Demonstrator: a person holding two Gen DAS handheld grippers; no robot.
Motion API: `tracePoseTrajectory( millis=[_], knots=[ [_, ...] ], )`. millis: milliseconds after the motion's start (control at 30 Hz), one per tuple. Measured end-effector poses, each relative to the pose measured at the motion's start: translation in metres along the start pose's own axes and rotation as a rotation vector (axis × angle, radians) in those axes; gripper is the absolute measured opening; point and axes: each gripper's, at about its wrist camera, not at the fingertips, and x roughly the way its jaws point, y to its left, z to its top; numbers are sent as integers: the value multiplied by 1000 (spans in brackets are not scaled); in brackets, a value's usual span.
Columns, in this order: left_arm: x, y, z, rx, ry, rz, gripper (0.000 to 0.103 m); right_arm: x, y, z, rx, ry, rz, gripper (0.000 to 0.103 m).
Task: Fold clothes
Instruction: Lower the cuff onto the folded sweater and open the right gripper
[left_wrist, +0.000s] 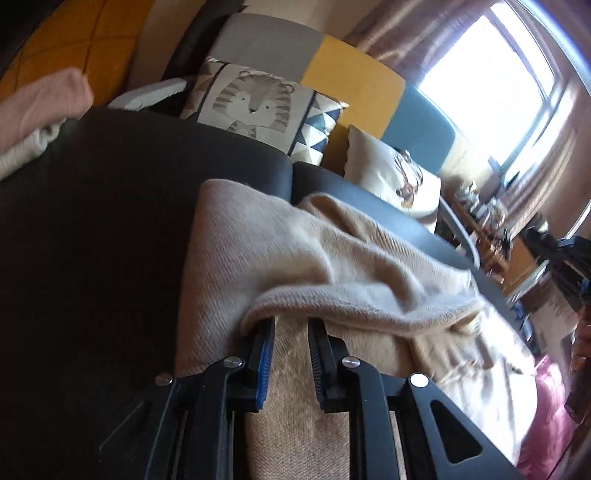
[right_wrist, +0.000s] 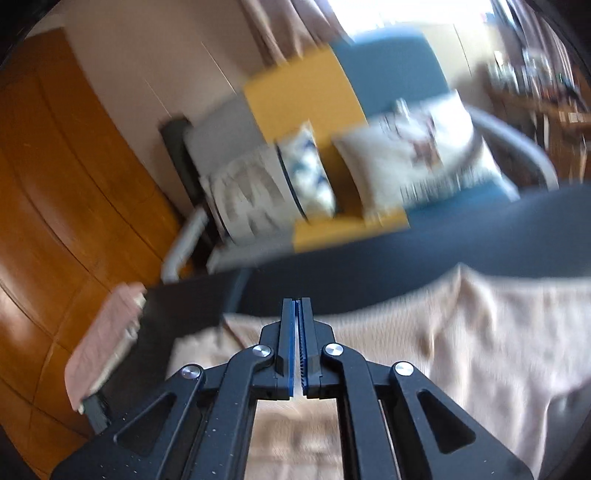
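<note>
Spreading across the dark table (left_wrist: 92, 229), a beige knitted garment (left_wrist: 280, 258) lies rumpled, one part flat toward the table's near edge and another part doubled over it in a thick rolled fold. In the right wrist view the same garment (right_wrist: 461, 332) covers the near right part of the table (right_wrist: 369, 273), its far edge short of the table's far edge; that view is blurred. Beyond the table's far edge stands a sofa (left_wrist: 354, 85) with grey, yellow and blue panels, and on it a cushion printed with a tiger face (left_wrist: 255, 107) beside a cream cushion (left_wrist: 388, 177). A bright window (left_wrist: 491, 92) with curtains fills the upper right of the left wrist view. At the table's left edge rests a folded stack, a pink cloth (left_wrist: 40, 99) on top of a cream one; it shows in the right wrist view too (right_wrist: 107, 332). Wooden panelling (right_wrist: 55, 184) stands behind it.

The left tool (left_wrist: 291, 325) sits low over the garment, its jaws parted a little, with the fingertips tucked under the rolled fold so their ends are hidden; flat cloth shows in the gap between them, and I cannot tell whether they pinch any of it. The right tool (right_wrist: 297, 306) is raised above the garment, its jaws pressed together with nothing between them.
</note>
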Motion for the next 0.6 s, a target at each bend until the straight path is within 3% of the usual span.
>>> tracePoseTrajectory(
  millis=[100, 300, 367, 433, 600],
  knots=[
    [6, -9, -9, 41, 13, 13, 18, 18, -32, -23, 87, 117, -32, 16],
    [9, -15, -12, 65, 19, 37, 18, 29, -97, -58, 431, 243, 67, 16],
    [9, -16, -13, 70, 19, 43, 18, 30, -104, -65, 490, 287, 55, 17],
    [10, -15, -14, 73, 20, 43, 18, 29, -106, -69, 491, 281, 77, 17],
    [12, -12, -11, 68, 17, 31, 18, 35, -95, -70, 418, 300, 38, 17]
  ],
)
